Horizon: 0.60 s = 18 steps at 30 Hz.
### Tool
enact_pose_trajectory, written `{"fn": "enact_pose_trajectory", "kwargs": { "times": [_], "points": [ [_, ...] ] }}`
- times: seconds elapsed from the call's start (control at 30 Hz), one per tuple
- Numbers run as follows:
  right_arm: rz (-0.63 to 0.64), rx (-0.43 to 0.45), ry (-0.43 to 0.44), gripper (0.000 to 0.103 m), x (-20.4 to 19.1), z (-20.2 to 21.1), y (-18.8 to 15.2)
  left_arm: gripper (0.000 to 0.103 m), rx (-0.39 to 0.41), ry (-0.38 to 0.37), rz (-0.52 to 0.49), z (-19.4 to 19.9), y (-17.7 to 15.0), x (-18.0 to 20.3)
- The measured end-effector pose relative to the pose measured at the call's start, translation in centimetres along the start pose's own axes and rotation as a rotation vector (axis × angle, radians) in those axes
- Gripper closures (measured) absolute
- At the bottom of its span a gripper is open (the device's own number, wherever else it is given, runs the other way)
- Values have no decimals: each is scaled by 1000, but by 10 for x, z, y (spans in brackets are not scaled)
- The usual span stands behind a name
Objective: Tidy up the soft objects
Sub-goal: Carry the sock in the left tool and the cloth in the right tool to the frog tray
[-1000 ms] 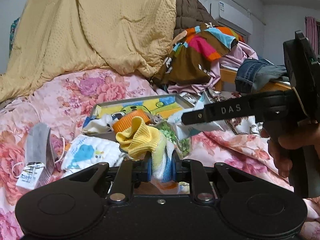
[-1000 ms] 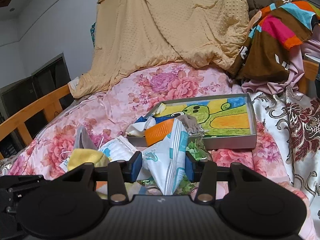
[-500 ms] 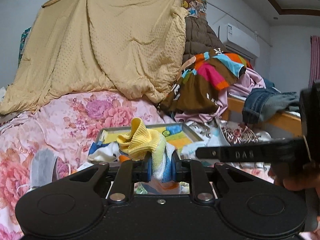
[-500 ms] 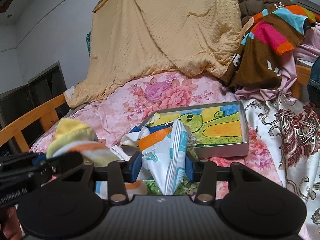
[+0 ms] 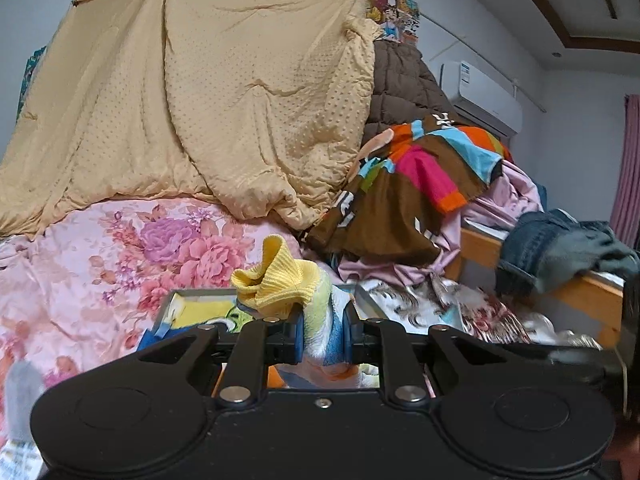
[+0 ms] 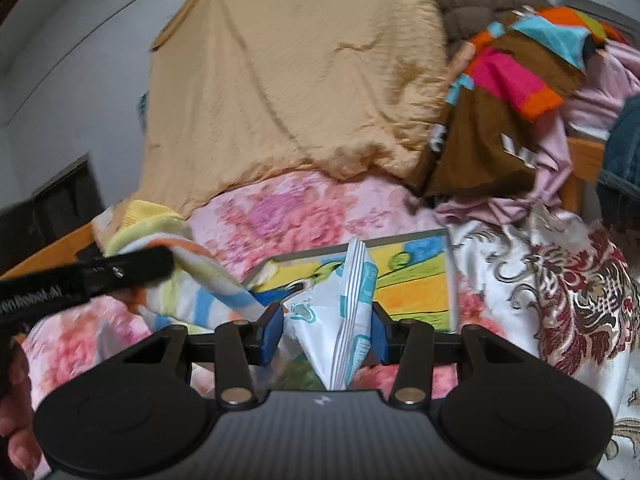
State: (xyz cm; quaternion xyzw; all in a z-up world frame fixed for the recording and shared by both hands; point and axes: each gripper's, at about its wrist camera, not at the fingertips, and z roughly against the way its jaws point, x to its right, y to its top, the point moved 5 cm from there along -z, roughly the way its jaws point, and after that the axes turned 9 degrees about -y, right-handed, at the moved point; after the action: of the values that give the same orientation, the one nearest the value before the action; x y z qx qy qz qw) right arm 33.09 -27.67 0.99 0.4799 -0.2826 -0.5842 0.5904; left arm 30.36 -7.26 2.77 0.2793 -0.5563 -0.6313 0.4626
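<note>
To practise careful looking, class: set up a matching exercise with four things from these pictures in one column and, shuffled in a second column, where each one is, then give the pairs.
Things
1. yellow-cuffed sock
2. white and teal packet
3. tan quilt
4. jeans

Places
A. draped high behind the floral bedding
B. pinched in the left gripper
C. heaped on the wooden bed rail
D. pinched in the right gripper

Pairs: 1-B, 2-D, 3-A, 4-C
</note>
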Motion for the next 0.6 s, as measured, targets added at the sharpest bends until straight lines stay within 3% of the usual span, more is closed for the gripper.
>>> {"fn": "enact_pose_trajectory", "kwargs": {
  "times": [0.23, 0.6],
  "points": [
    [-46, 19, -42, 53, 24, -49, 2, 84, 18, 11, -18, -65, 17, -6],
    [-104, -2, -71, 53, 42, -105, -7, 84, -76, 29, 71, -155, -9, -35]
  ]
}}
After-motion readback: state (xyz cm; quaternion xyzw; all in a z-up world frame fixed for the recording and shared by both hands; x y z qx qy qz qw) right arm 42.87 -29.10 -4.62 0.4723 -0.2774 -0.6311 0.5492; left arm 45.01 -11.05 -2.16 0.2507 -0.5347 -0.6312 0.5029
